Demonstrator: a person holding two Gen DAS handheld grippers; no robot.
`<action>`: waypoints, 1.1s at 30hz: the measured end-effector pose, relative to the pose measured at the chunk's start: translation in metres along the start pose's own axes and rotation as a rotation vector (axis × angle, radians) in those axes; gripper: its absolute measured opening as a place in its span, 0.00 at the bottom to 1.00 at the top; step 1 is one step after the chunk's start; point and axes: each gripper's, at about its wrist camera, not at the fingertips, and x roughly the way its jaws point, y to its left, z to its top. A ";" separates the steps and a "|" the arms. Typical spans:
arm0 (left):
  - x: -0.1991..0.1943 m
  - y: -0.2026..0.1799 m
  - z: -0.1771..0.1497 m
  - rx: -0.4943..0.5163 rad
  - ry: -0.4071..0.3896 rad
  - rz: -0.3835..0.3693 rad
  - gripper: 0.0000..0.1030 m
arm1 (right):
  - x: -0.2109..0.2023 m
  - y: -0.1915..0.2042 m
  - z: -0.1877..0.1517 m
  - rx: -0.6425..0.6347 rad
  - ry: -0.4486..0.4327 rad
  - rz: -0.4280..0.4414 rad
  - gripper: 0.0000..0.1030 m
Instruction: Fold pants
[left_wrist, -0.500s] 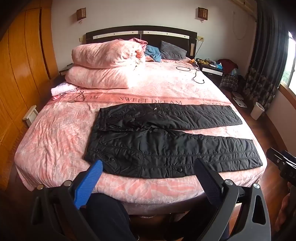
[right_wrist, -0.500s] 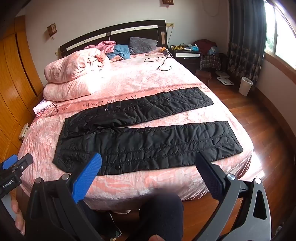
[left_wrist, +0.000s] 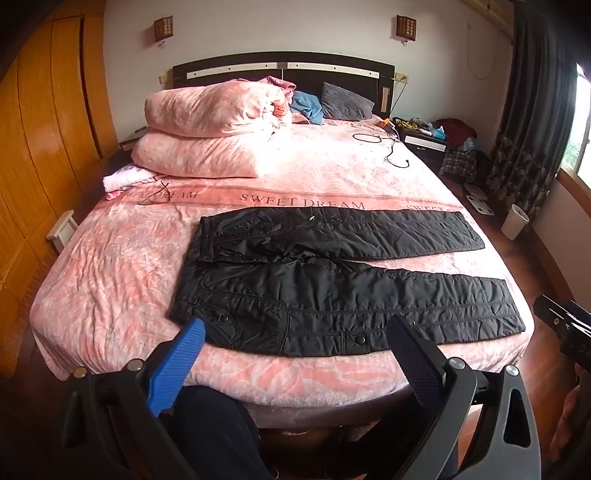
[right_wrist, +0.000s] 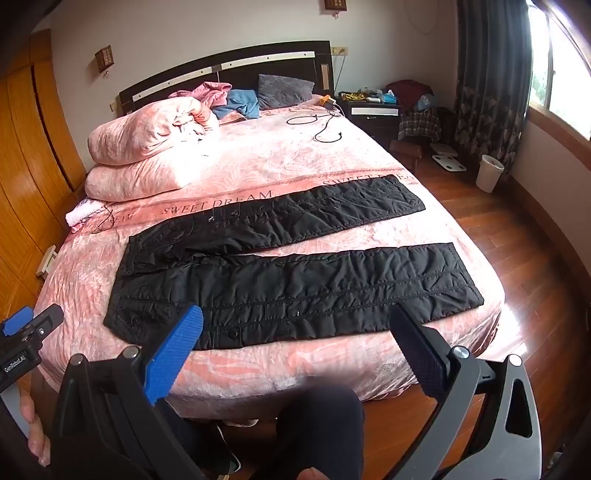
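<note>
Black quilted pants (left_wrist: 332, 280) lie flat on the pink bed (left_wrist: 110, 280), waist to the left, both legs spread apart and pointing right. They also show in the right wrist view (right_wrist: 295, 280). My left gripper (left_wrist: 295, 332) is open and empty, held off the bed's near edge by the waist end. My right gripper (right_wrist: 299, 325) is open and empty, held off the near edge in front of the near leg. Neither touches the pants.
A folded pink duvet (left_wrist: 214, 129) and pillows lie at the head of the bed. A black cable (left_wrist: 391, 151) lies on the far right of the bed. A white bin (right_wrist: 489, 172) and nightstand (right_wrist: 373, 114) stand right of the bed on the wooden floor.
Both grippers have moved slightly toward the bed; the pants have not moved.
</note>
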 end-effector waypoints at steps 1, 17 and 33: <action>0.000 0.000 0.000 0.000 0.001 -0.001 0.96 | 0.000 0.000 0.000 0.001 0.000 0.001 0.98; -0.005 -0.003 0.003 -0.004 -0.009 0.006 0.96 | -0.002 0.001 0.000 0.000 -0.005 0.003 0.98; -0.006 -0.001 0.003 -0.008 -0.010 0.008 0.96 | -0.004 0.000 -0.001 -0.001 -0.006 0.001 0.98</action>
